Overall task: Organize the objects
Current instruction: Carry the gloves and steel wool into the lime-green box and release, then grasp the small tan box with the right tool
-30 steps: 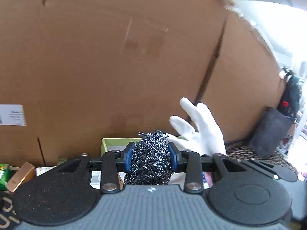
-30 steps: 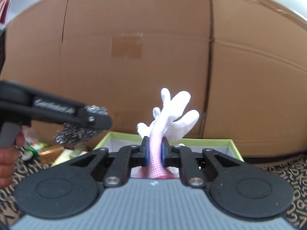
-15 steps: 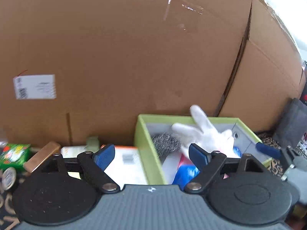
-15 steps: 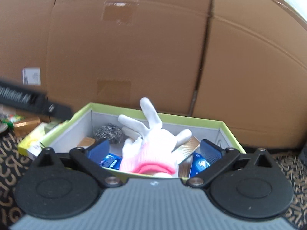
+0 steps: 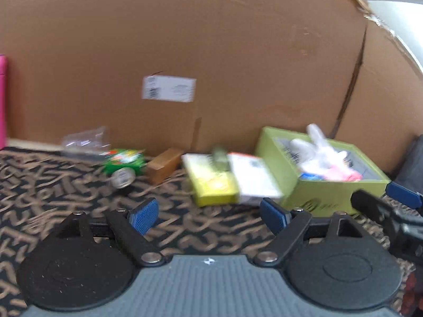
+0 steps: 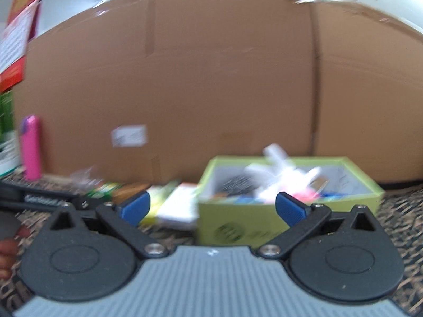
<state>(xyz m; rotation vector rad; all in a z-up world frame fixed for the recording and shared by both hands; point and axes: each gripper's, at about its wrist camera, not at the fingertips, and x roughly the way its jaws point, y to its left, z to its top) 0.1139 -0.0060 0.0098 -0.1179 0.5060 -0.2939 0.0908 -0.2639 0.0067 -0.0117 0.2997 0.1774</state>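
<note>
Ahead of the gripper, a tall brown cardboard wall [image 5: 211,52] closes the far side; a white shipping label [image 5: 168,89] is stuck on it, ahead and slightly left. Below lies a dark patterned rug [image 5: 66,185] with tan marks. Far left, a pink bottle [image 6: 31,148] stands upright. Behind it, printed red-and-white packaging [image 6: 15,39], blurred.

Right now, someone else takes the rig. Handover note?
Left gripper: open, nothing between its fingers.
Right gripper: open, nothing between its fingers.
Green box: on the patterned mat, holding the white glove and steel scourer, among other bits.
Left outside, along the cardboard wall: yellow box, white box, brown box, green packet, clear bag.
</note>
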